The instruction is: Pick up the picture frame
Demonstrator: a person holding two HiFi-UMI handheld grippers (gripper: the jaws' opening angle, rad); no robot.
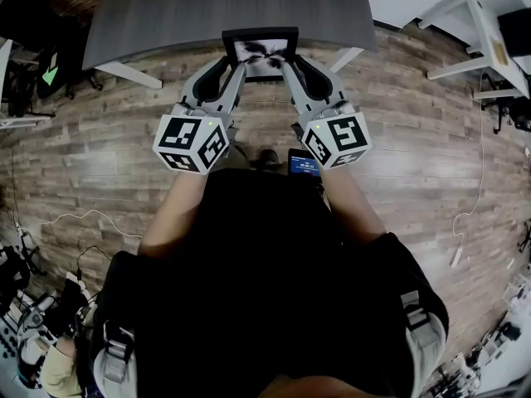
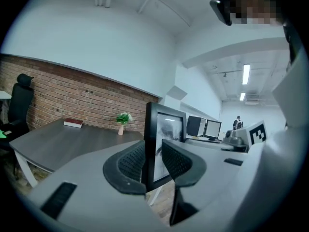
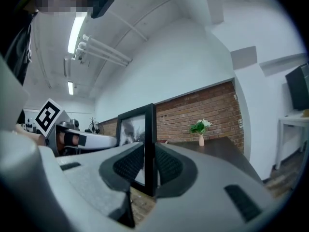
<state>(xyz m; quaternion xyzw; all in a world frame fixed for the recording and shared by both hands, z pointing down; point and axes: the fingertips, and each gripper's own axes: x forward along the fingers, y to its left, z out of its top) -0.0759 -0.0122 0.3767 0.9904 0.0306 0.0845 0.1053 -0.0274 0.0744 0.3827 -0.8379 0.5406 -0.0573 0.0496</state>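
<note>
A black picture frame [image 1: 260,53] with a black-and-white print hangs in the air over the near edge of the dark grey table [image 1: 166,11], held from both sides. My left gripper [image 1: 235,65] is shut on the frame's left edge [image 2: 150,144], black pads pressed on both faces. On the opposite side my right gripper [image 1: 288,63] is shut on the frame's right edge [image 3: 150,146]. In both gripper views the frame stands upright between the jaws.
A small vase of flowers [image 2: 122,122] and a red book [image 2: 73,123] rest on the table by the brick wall. A black office chair [image 2: 19,103] stands at the left. White desks [image 1: 481,36] stand at the right, with monitors [image 2: 205,127] beyond. The floor [image 1: 431,164] is wood plank.
</note>
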